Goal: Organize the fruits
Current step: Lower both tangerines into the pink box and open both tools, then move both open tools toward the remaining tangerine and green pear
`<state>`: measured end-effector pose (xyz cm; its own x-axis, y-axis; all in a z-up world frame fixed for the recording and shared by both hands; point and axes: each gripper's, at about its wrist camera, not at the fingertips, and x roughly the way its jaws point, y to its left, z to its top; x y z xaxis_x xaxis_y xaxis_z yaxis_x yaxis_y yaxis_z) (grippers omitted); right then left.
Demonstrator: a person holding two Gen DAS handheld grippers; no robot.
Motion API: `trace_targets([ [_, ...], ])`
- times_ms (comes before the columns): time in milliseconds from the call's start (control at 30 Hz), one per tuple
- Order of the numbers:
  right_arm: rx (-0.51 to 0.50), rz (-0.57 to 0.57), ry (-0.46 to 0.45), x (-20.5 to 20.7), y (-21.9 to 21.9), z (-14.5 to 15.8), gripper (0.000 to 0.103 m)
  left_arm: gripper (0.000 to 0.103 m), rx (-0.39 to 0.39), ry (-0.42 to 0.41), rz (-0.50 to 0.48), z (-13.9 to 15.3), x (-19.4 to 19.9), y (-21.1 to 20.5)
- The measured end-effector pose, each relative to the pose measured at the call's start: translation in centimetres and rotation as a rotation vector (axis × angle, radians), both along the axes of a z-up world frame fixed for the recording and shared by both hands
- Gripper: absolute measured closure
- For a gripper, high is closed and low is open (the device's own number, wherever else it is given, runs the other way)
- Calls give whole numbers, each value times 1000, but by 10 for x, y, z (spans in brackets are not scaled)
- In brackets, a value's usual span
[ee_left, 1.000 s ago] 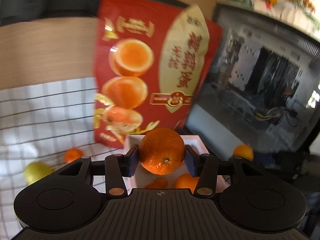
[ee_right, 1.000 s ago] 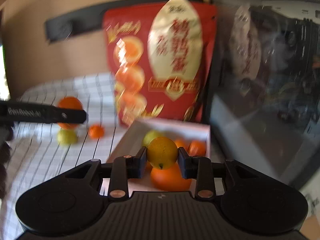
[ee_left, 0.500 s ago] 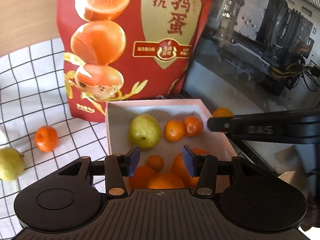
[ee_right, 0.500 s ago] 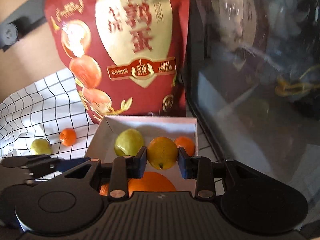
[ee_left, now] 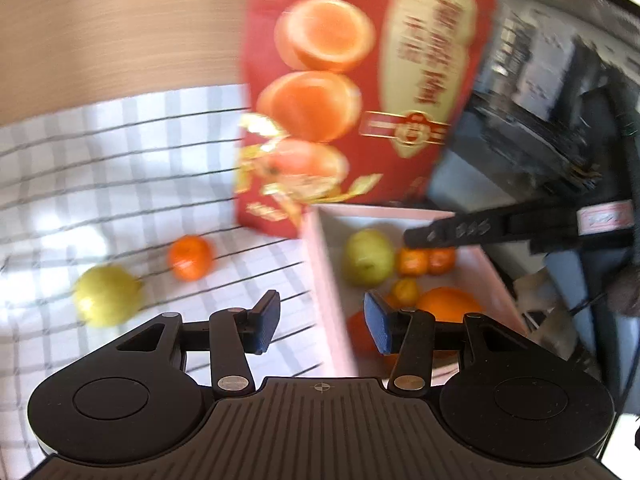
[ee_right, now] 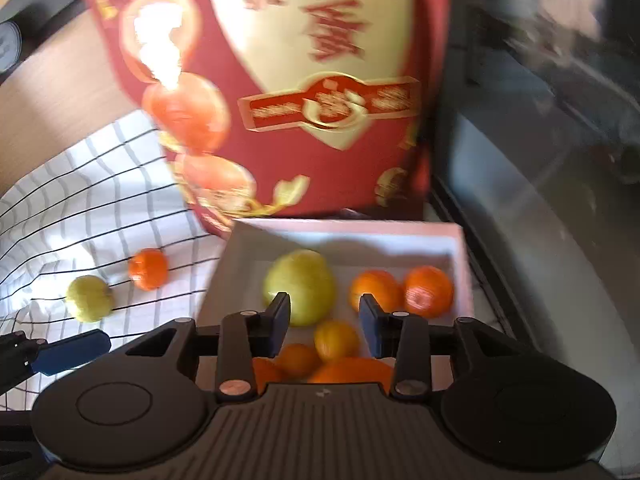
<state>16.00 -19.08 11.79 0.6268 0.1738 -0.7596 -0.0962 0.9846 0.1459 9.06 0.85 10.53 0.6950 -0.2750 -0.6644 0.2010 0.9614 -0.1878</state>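
Note:
A white box (ee_right: 352, 229) (ee_left: 320, 256) holds a green pear (ee_right: 300, 286), several oranges (ee_right: 428, 290) and a small yellow citrus (ee_right: 335, 339). My right gripper (ee_right: 323, 326) is open and empty, just above the box and the yellow citrus. My left gripper (ee_left: 322, 326) is open and empty over the box's left wall. A small orange (ee_left: 190, 257) (ee_right: 147, 269) and a yellow-green fruit (ee_left: 107, 300) (ee_right: 89, 298) lie on the checked cloth (ee_left: 100, 168) left of the box.
A tall red food bag (ee_left: 352, 92) (ee_right: 280, 80) stands right behind the box. A glass-sided computer case (ee_left: 552, 92) (ee_right: 540, 120) stands to the right. Wooden tabletop (ee_left: 112, 48) lies beyond the cloth. The right gripper's finger (ee_left: 480, 229) reaches over the box.
My right gripper opened and let the yellow citrus fall into the box. My left gripper, which dropped its orange earlier, swung left toward the cloth.

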Motion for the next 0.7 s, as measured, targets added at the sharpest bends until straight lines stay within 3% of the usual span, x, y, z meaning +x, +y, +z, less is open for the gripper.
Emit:
trace_targets([
  [167,-9,135,-53,-6,51,19,53,52,-78,72,237,-22,-38,77],
  [267,-10,214,-44,1,86,19,52,52,-126,108,388,-29,-63,119],
  [433,15,287,36,29,141,-4,46,52,-93,137,513,-31,-98,162],
  [533,-7,340,34,41,176,-21,39,52,-95,132,575,-28,-121,181],
  [700,-155,333,21,63,217,-47,37,52,-59,133,609,-24,-154,194],
])
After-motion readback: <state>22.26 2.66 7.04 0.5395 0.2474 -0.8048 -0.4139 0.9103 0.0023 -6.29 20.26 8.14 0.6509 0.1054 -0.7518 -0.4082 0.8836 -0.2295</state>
